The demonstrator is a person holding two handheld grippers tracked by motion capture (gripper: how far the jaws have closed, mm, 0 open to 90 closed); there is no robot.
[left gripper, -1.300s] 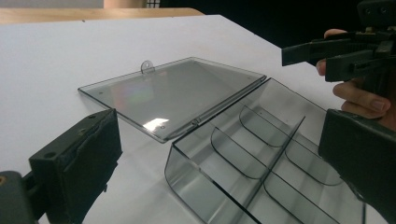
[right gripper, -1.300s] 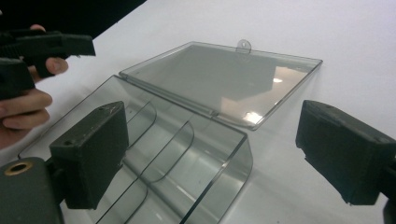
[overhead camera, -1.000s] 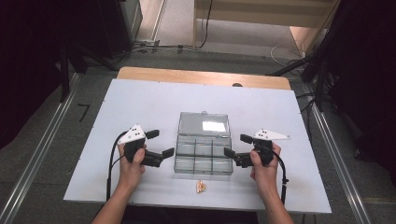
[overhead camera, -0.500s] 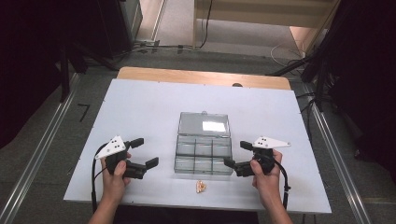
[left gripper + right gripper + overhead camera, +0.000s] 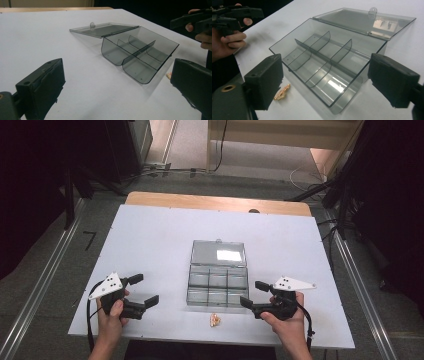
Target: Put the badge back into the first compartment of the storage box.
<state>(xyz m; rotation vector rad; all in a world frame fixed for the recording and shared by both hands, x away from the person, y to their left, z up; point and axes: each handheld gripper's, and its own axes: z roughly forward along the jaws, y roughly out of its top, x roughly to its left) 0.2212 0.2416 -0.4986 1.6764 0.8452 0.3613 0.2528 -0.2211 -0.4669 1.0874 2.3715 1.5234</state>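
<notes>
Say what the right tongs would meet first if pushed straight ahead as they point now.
Probably the open clear box: the right tongs are open and aimed at its near side wall. The small gold piece lies lower left, likely missed.

Two handheld grippers, black throughout. Left gripper (image 5: 140, 291): blocky matte body, pale grey three-cornered plate on top with small dark dots, black cable looping off behind. Right gripper (image 5: 255, 294): same build, same plate (dots grouped near its wider end), black cable trailing past the wrist. Fingers (image 5: 42, 87) thick, rectangular, flat-faced, slightly scuffed, with small round screw holes along the upper edge; a brass-coloured ring set into the housing in the right gripper view. Forearms bare, no sleeves.
</notes>
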